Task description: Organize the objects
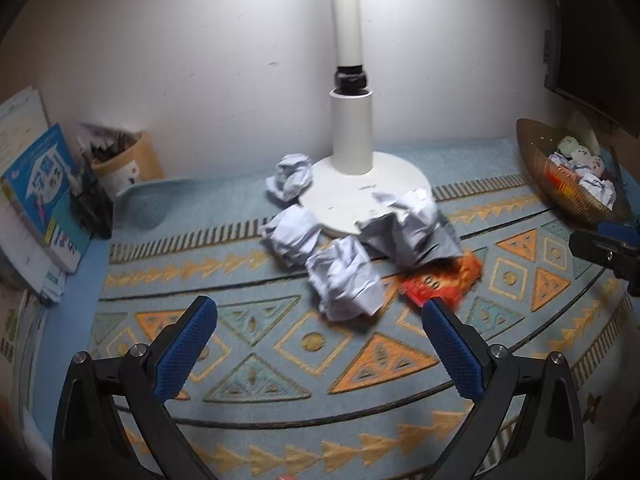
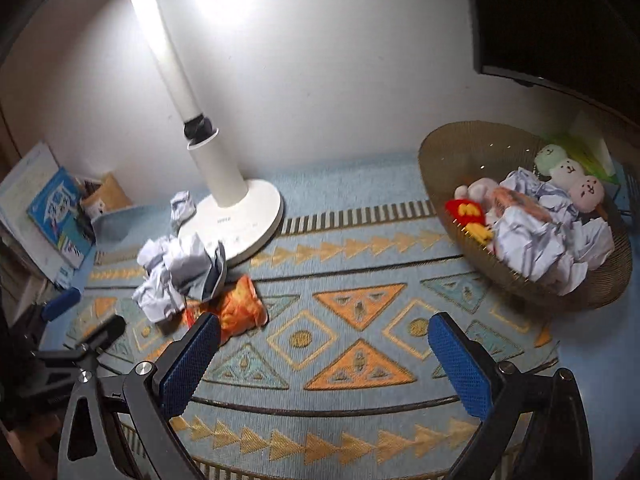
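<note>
Roughly halfway, by the look of it: the woven basket (image 2: 472, 152) at the right of the right wrist view already holds a heap of crumpled paper (image 2: 532, 248), three small round plush toys (image 2: 566, 172) in a row and a red-and-yellow toy (image 2: 466, 210), so part of the sorting seems done. What is left sits in the middle of the left wrist view: four paper balls (image 1: 344, 276) crowd around and partly on the white lamp base (image 1: 336, 196), and an orange snack bag (image 1: 444, 276) lies just right of them, one corner under the largest ball. All of it rests on the patterned cloth over the worktop (image 1: 280, 408). The left tool (image 1: 320, 320) is spread wide and empty, low in its frame, aimed at the nearest paper ball but not touching it. The right tool (image 2: 324, 334) is likewise wide open and holding nothing, with the snack bag just past its left pad. My read: five loose items to go, and the basket is well apart from them. Books (image 1: 40, 184) and a pencil cup (image 1: 128, 160) at the upper left stand untouched.
</note>
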Available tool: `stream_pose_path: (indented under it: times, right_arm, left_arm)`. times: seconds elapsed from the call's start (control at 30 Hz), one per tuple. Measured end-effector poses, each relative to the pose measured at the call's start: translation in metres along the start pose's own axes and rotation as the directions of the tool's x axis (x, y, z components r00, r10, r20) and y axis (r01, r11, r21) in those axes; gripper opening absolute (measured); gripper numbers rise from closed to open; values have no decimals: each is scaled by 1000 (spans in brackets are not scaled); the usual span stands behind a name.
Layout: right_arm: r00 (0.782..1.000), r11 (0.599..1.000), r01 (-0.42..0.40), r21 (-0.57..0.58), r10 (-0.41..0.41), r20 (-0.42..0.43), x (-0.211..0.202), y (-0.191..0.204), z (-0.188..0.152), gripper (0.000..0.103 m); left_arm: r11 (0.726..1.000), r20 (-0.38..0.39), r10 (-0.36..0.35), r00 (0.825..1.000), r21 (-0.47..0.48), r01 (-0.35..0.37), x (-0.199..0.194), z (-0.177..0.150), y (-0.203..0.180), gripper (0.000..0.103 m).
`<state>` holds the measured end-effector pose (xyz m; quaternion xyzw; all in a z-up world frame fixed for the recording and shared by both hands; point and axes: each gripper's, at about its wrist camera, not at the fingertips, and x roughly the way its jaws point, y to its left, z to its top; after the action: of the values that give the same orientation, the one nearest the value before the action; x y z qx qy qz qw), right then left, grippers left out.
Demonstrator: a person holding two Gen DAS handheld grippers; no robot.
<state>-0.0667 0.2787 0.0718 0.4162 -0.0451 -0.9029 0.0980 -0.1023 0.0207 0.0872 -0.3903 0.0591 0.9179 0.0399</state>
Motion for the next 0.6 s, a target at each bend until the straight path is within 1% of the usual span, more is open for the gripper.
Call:
stream_pose_path:
  times: [0.1,0.17,0.27,0.3,0.33,0.37,0.4,0.47,0.6]
  right_arm:
    - [998,997,20,-73,-24,-56,25,10,-23,103]
    - [995,993,34,-115,-44,-90,42,11,-37,103]
    - [991,994,22,-109,-35,-126,57,7,-52,103]
    - [993,991,40,-126,-53,-101,56,7,-55,103]
    - [993,987,57,-147,-71,-91,57,9,-58,103]
    - [992,983,71,-170,-87,-87,57,11,-60,103]
    - [993,982,71,-176,-87,-83,56,12,-60,103]
    - [993,983,68,-173,-84,-87,57,12,-60,103]
    - [992,982,71,-176,-88,-87,57,13,-61,103]
  left_arm:
    - [998,-41,5,999,-61,-8,14,-21,21,103]
    - [996,-70,7,997,-84,-13,26,-33,27,103]
    - [995,-94,21,995,-93,-29,38,-47,32,103]
    - [996,-100,31,995,-85,-40,43,-52,31,102]
    - [995,-123,18,992,-94,-29,49,-53,33,103]
    - [992,-124,-13,992,-125,-3,50,-55,37,103]
    - [990,-124,-24,992,-137,7,52,-57,40,103]
    - [992,-128,-14,992,-128,-2,53,-59,38,103]
    - [992,-127,-16,992,-130,-1,54,-64,38,103]
